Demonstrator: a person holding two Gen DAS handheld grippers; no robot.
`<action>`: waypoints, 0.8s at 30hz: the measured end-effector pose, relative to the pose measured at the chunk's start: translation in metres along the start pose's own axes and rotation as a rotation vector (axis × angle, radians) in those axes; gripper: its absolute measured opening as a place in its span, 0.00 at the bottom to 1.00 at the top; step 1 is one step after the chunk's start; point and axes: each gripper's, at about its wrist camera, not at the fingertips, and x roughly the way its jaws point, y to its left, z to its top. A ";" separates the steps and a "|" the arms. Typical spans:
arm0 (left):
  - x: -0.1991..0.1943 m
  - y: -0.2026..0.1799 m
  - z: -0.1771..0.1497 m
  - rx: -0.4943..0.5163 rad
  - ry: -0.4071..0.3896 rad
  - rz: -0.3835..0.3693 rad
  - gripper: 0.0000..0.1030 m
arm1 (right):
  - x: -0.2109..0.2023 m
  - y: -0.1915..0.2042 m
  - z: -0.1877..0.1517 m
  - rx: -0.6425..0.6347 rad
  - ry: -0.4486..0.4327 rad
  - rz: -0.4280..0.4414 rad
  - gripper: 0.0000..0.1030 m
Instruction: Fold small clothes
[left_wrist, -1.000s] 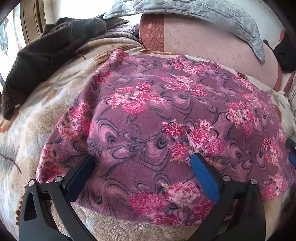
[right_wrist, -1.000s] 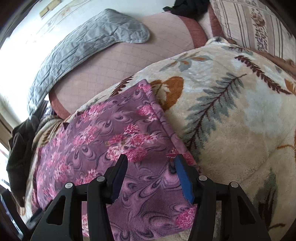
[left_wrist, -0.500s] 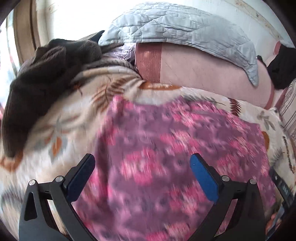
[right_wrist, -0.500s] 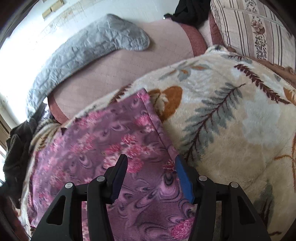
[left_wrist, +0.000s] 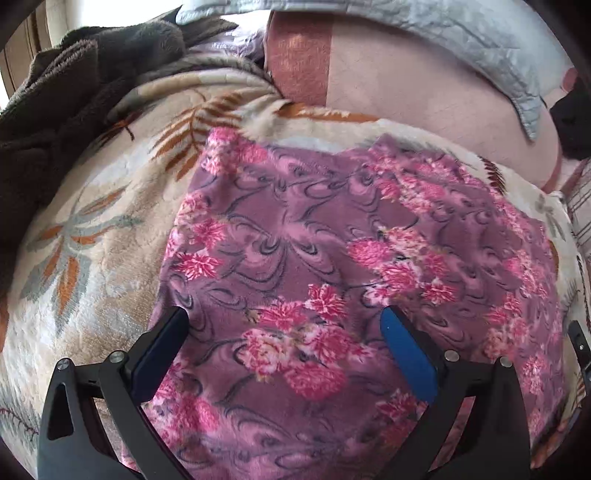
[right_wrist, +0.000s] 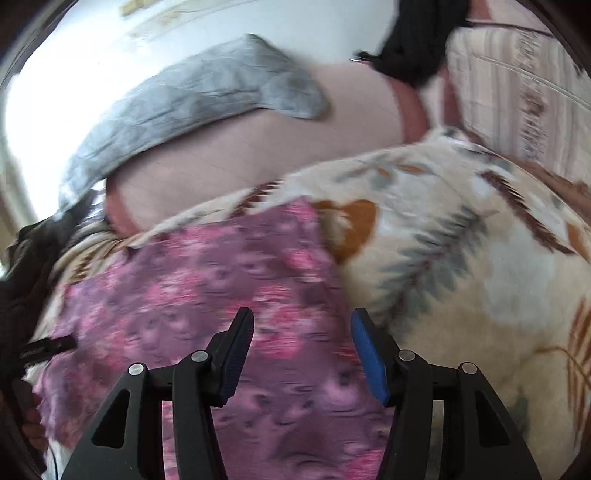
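Observation:
A purple fleece garment with pink flowers lies spread flat on a cream leaf-patterned blanket. My left gripper is open and empty, hovering over the garment's near left part. In the right wrist view, the same garment shows blurred, with its right edge near the blanket. My right gripper is open and empty above the garment's right edge. The tip of the right gripper shows at the left wrist view's right edge.
A dark brown fuzzy garment lies heaped at the far left. A pink quilted cushion with a grey quilted cloth over it stands behind. A black item and a striped pillow are at the far right.
Both grippers have pulled back from the garment and shifted; the left view now sits further left over it, and the right view is tilted up and blurred. Both stay open.

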 end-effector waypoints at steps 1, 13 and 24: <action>0.001 0.000 -0.001 0.006 0.007 0.009 1.00 | 0.004 0.005 -0.002 -0.025 0.023 0.011 0.55; -0.011 0.094 -0.003 -0.121 0.125 0.011 1.00 | -0.012 0.066 -0.025 -0.249 0.022 -0.012 0.56; -0.031 0.182 -0.011 -0.256 0.163 -0.109 1.00 | -0.031 0.266 -0.140 -0.812 0.152 0.299 0.64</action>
